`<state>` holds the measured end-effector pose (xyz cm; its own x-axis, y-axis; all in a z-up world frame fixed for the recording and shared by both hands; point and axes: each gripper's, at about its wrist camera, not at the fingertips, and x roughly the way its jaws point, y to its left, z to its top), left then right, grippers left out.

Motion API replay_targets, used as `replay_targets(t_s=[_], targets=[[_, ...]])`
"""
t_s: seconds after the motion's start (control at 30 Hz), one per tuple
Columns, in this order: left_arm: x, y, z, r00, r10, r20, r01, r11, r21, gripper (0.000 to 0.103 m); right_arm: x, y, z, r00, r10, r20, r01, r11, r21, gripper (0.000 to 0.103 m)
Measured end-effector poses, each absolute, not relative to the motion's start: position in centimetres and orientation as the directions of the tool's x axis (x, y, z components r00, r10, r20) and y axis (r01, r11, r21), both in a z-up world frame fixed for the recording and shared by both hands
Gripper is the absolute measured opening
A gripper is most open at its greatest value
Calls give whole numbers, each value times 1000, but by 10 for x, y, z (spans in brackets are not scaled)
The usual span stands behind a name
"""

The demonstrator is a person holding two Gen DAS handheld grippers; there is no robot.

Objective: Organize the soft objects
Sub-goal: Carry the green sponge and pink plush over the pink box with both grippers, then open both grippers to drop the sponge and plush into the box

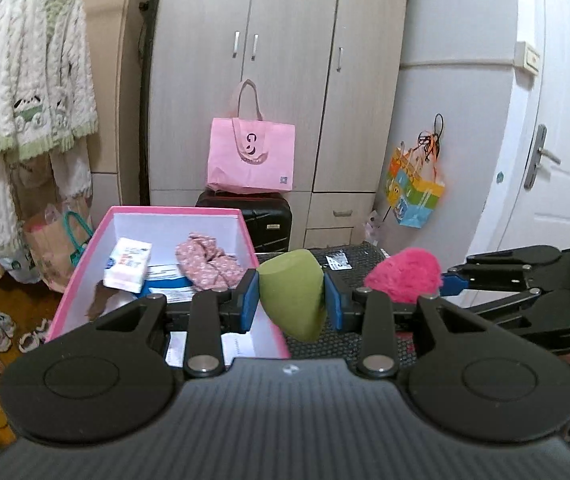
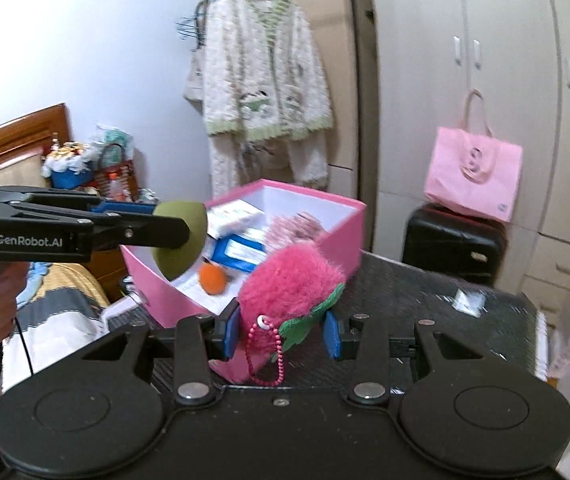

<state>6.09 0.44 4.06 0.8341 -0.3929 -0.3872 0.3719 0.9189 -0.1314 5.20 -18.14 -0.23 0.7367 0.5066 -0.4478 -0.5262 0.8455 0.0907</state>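
Sponge and plush are both off the table, each pinched in its own gripper. Left gripper clamps the green teardrop sponge between its blue pads, above the near right corner of the pink box. Right gripper squeezes the pink strawberry plush, bead chain dangling, just beside the box. Inside lie a floral cloth, tissue packs and an orange ball.
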Motion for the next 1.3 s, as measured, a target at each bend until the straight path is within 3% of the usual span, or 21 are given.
replay_targets(t_s=[0.4, 0.8, 0.93, 0.97, 1.3], targets=[[90, 64, 33, 830, -357, -428, 314, 934, -169, 35, 87, -113, 12, 687, 570, -451, -603, 793, 84, 46], [169, 77, -15, 705, -361, -610, 320, 930, -181, 36, 145, -64, -23, 671, 451, -589, -565, 825, -12, 46], [185, 78, -27, 678, -356, -643, 309, 932, -191, 36, 158, -57, -30, 662, 414, -625, -566, 823, -54, 53], [187, 79, -29, 671, -365, -645, 311, 929, -201, 36, 159, -56, -30, 667, 406, -625, -563, 824, -65, 57], [187, 78, -34, 651, -395, -648, 339, 915, -218, 42, 163, -69, -25, 720, 376, -584, -498, 865, -57, 59]])
